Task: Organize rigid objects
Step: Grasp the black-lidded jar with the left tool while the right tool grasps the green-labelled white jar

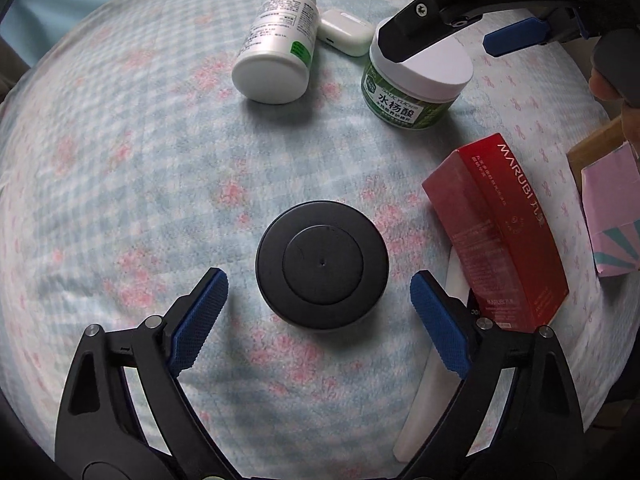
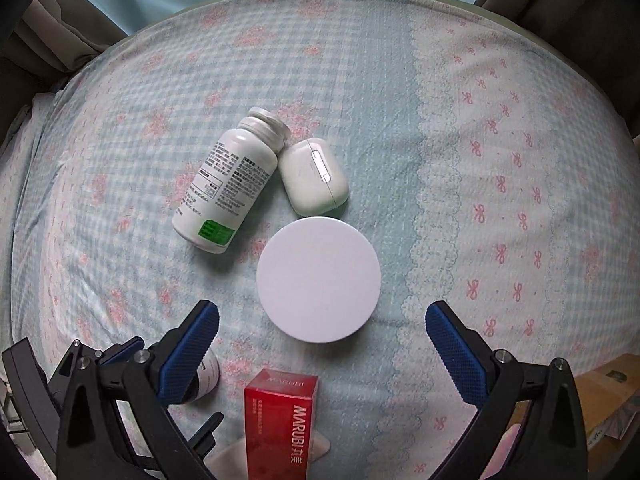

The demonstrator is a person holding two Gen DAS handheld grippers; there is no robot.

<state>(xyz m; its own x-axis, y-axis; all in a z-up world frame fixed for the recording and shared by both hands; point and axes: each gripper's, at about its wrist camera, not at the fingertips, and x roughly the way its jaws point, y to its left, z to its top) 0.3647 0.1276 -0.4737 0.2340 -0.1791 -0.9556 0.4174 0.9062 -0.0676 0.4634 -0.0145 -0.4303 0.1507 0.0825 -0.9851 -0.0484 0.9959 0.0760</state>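
My left gripper (image 1: 319, 312) is open above a black round lid jar (image 1: 322, 265) that stands on the bed between its fingers. My right gripper (image 2: 322, 344) is open and empty just above a green jar with a white lid (image 2: 318, 284), which also shows in the left wrist view (image 1: 412, 84) under the right gripper's fingers (image 1: 408, 36). A white pill bottle (image 2: 226, 184) lies on its side, touching a white earbud case (image 2: 314, 176). A red MARUBI box (image 1: 500, 232) stands to the right of the black jar.
The bed (image 1: 120, 200) has a blue checked sheet with pink flowers. A pink and teal box (image 1: 612, 220) and a cardboard piece (image 1: 596, 144) lie at the right edge. A white flat object (image 1: 424, 400) lies under the red box. Curtains (image 2: 52, 32) hang behind.
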